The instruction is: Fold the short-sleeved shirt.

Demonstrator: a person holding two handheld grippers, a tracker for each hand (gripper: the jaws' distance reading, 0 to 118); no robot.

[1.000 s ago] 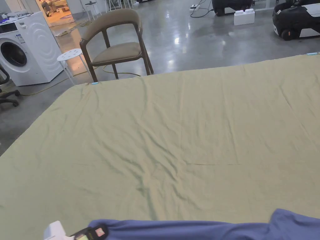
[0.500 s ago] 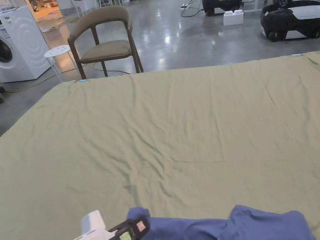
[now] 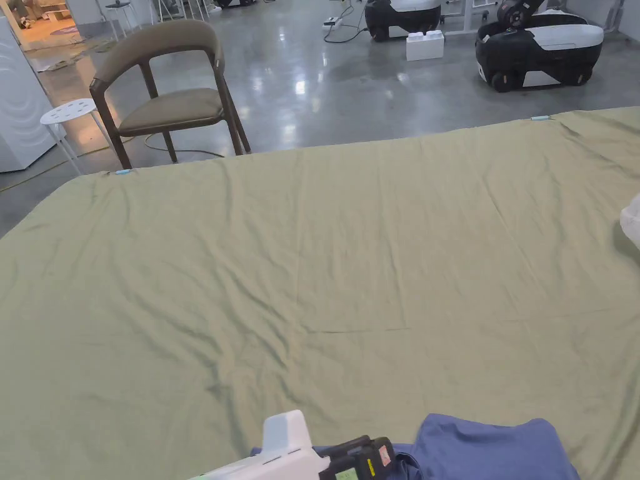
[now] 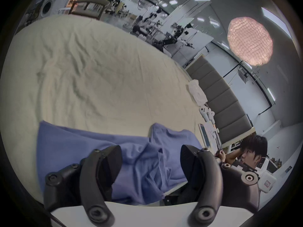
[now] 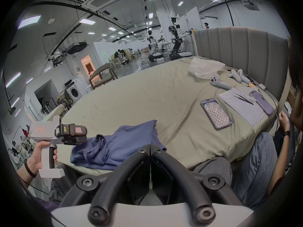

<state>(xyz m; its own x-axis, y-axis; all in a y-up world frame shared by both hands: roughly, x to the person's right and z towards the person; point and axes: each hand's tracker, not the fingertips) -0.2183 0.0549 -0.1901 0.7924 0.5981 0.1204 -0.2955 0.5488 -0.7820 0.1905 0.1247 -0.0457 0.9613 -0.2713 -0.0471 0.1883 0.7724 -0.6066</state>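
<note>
Biggest thing we see is the bed, covered by an olive-green sheet [image 3: 350, 250] that runs edge to edge in the head view, creased toward 7 o'clock. Grey padded headboard [image 5: 237, 47] sits at 1 o'clock in the right gripper view. Beyond the bed, a brown chair [image 3: 169, 94] at 11 o'clock in the head view, and a black-and-white wheeled machine [image 3: 537, 50] at 1 o'clock.

The blue short-sleeved shirt [image 3: 494, 450] lies crumpled at the near bed edge, 5 o'clock in the head view (bunched, not flat). Since the earlier frames it has gone from a long strip across the bottom to a tighter heap on the right, though our camera also panned.

Left gripper [image 4: 150, 161]: jaws wide apart, shirt cloth between and beyond them, no grip we can confirm. In the right gripper view the left gripper [image 5: 78, 135] shows at 9 o'clock, held level by a hand [image 5: 39, 156] wrapped on its white handle, nose at the shirt's left bunch. It has come in rightward from the bottom-left corner versus earlier frames.

Right gripper [image 5: 150, 155]: jaws pressed together, nothing between them, off the near bed edge.

Smaller stuff at 2 o'clock in the right gripper view: white plastic bag [image 5: 205, 66], paper sheets [image 5: 241, 106] with handwriting too small to read, two phones [image 5: 216, 114], grey controllers [image 5: 219, 83]. Coloured stickers on the left gripper are unreadable.
</note>
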